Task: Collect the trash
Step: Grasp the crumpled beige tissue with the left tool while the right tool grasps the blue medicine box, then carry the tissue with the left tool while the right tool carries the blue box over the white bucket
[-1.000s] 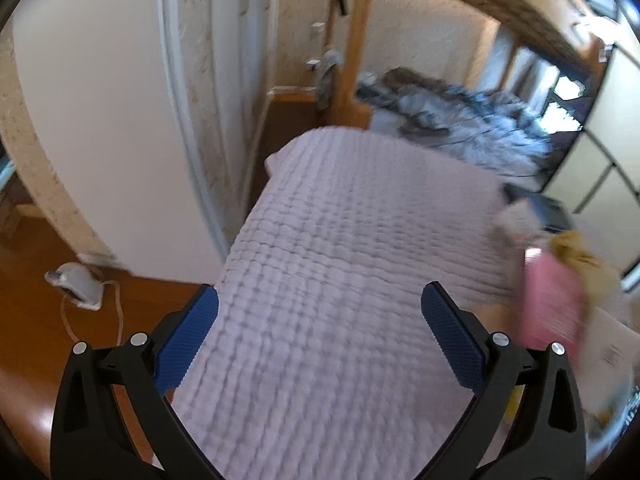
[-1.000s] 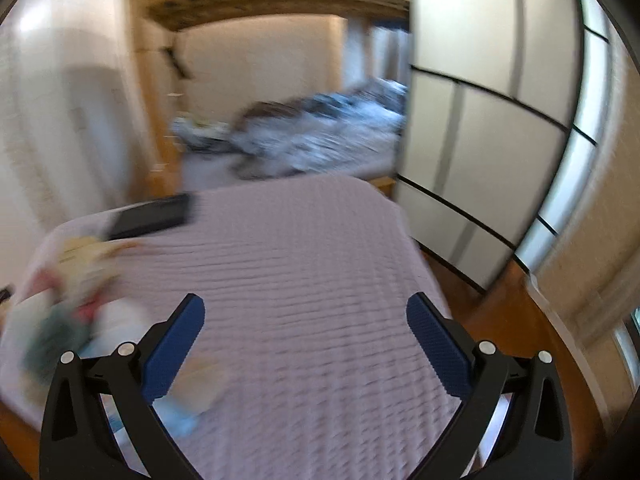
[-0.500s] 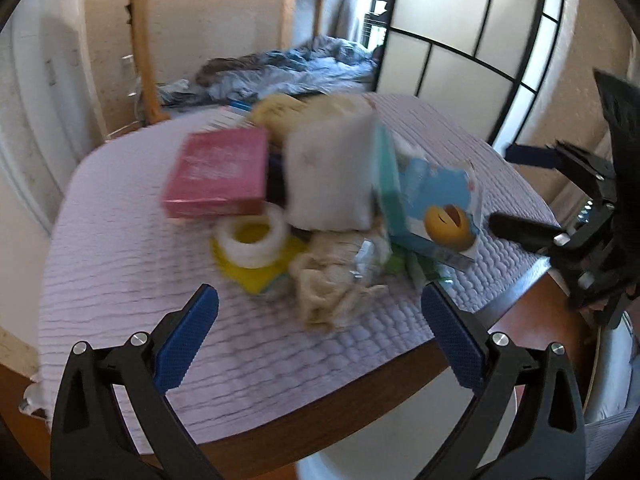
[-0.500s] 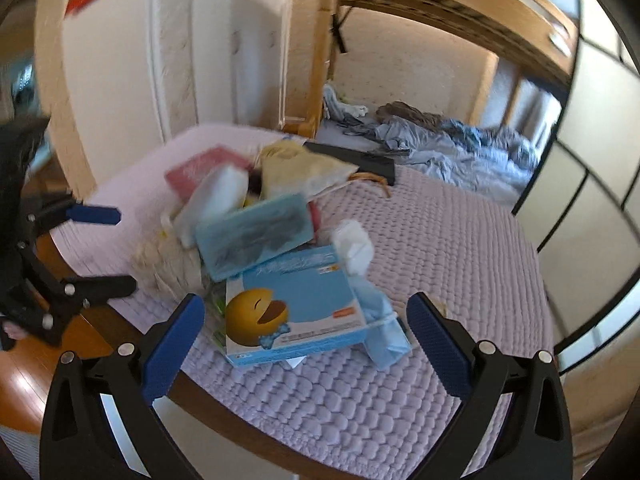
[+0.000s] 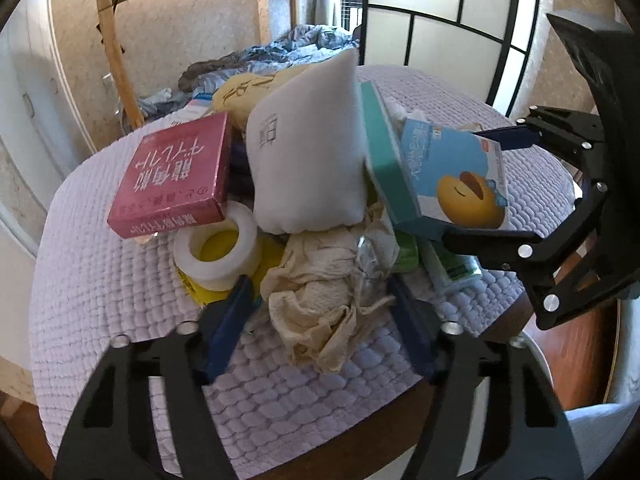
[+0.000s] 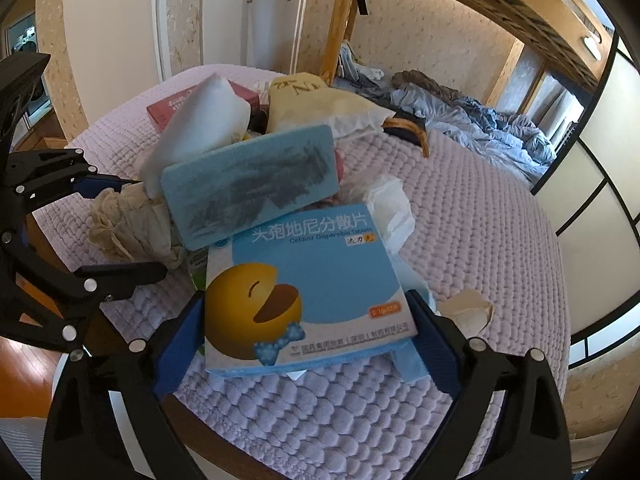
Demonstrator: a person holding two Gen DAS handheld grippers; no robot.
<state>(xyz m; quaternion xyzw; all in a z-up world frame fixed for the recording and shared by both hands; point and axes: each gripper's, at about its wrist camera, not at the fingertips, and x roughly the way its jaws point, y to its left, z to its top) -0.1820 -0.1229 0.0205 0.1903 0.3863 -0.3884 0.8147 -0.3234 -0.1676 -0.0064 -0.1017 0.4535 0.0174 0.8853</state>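
Observation:
A heap of trash lies on a lilac quilted table. My left gripper is open, its jaws on either side of a crumpled beige paper towel. My right gripper is open, its jaws on either side of a blue medicine box with a yellow face; that box also shows in the left wrist view. Neither gripper visibly presses its object. The right gripper also shows at the right of the left wrist view.
The heap also holds a red box, a tape roll, a white pouch, a teal box, a yellow bag and white tissue. A bunk bed stands behind. The table edge is near.
Both grippers swung from bare quilt to face the heap, then moved in close. Their jaws now straddle the paper towel and the blue box.

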